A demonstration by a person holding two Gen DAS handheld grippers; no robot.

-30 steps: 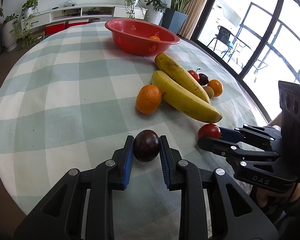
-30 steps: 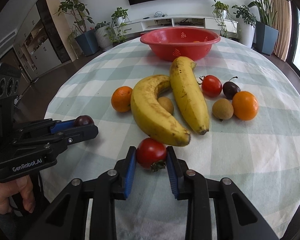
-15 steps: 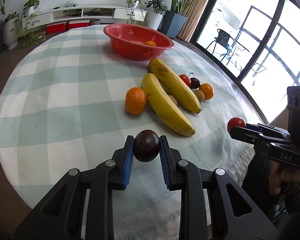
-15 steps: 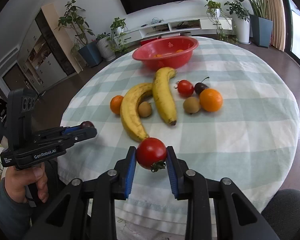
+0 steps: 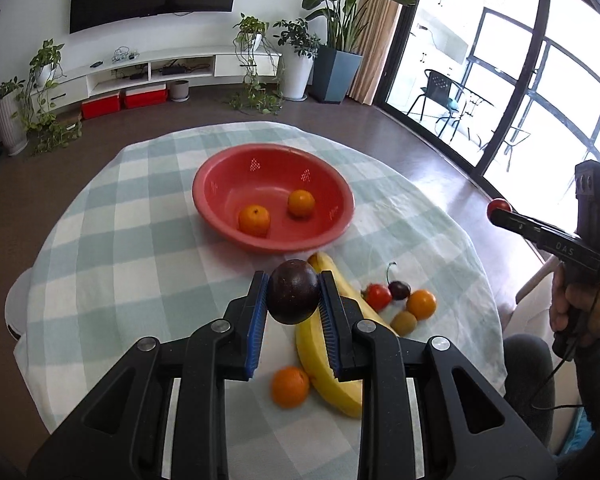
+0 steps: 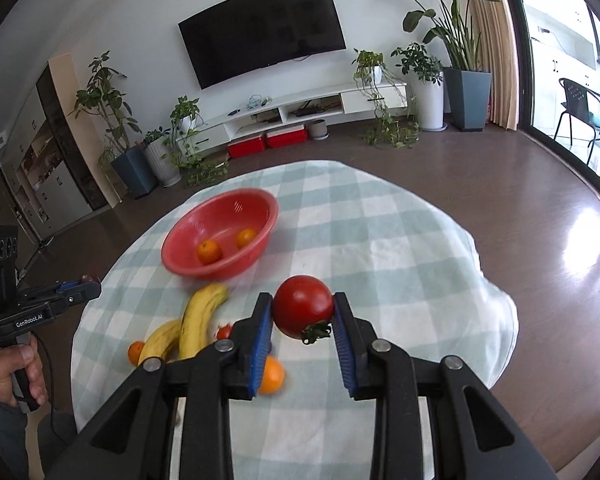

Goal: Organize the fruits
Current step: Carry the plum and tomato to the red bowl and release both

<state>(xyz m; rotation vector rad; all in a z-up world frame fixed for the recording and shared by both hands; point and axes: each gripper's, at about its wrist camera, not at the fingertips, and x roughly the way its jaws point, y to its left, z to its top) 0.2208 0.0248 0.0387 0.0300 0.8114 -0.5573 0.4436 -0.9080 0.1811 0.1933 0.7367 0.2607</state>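
Clearly, two fruits are held in the air above a round worktop point(image 5: 112, 240) covered with a pale green and white checked cloth. Seen from the left wrist view and read from left to right: the red bowl point(image 5: 220, 216) is set toward the far side of the worktop, and two oranges point(image 5: 254, 220) are lying in it, near each other but apart. Nearer the camera, the left gripper point(image 5: 293, 300) is clamped on a dark purple round fruit point(image 5: 293, 292), which is pressed between the blue pads and lifted clear of the cloth. Below and to the right of it, two bananas point(image 5: 328, 376) are laid side by side, with an orange on the cloth point(image 5: 290, 386) just beside the nearer one. Further right a small cluster is gathered: a small tomato point(image 5: 378, 296), a dark cherry with a stem point(image 5: 399, 290), another orange point(image 5: 421, 304) and a brown kiwi-like fruit point(image 5: 404, 322). At the far right, the right gripper point(image 5: 500, 210) is held by a hand point(image 5: 576, 312) off the worktop's edge, with a red fruit at its tip.

In the right wrist view, that gripper is seen closed on a large red tomato point(image 6: 303, 306), its green calyx hanging below, and the tomato is carried over the cloth to the right of the bowl.
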